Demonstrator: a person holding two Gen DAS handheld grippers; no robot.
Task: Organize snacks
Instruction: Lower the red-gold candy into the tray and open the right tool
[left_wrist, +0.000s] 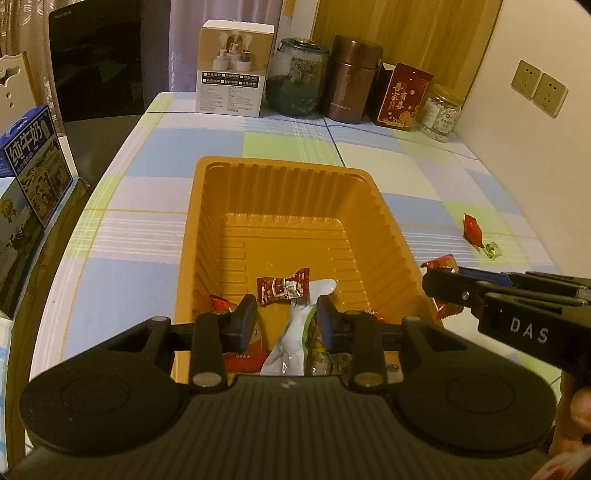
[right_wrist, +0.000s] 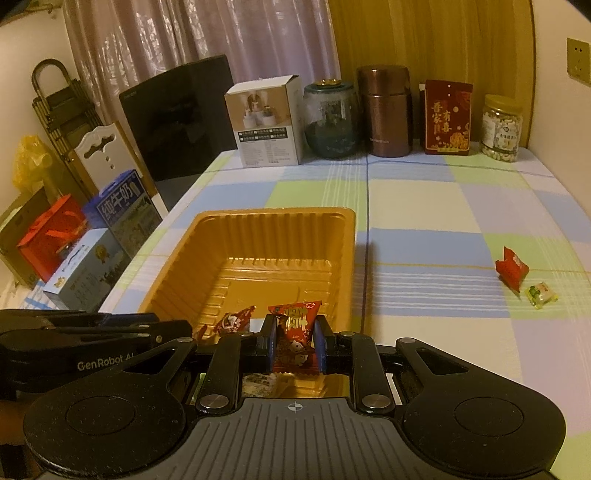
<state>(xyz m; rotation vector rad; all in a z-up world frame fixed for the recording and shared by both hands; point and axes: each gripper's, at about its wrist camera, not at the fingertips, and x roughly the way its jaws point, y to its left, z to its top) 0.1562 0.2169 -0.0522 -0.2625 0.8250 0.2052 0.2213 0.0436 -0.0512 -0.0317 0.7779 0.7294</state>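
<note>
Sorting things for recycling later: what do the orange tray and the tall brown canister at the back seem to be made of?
The orange tray looks like thin moulded plastic: glossy, with ribbed walls and a stepped floor. The brown canister looks like metal with a coppery, satin sheen and soft highlights down its side; coated plastic cannot be ruled out.

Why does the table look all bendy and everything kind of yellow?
Left wrist view: the fisheye lens bows the table edges and darkens the corners; warm dim light tints the orange tray, and a faint glare spot sits on its floor. Right wrist view: same curving, the far jars slightly soft, the hand-held gripper body dark and close.
</note>
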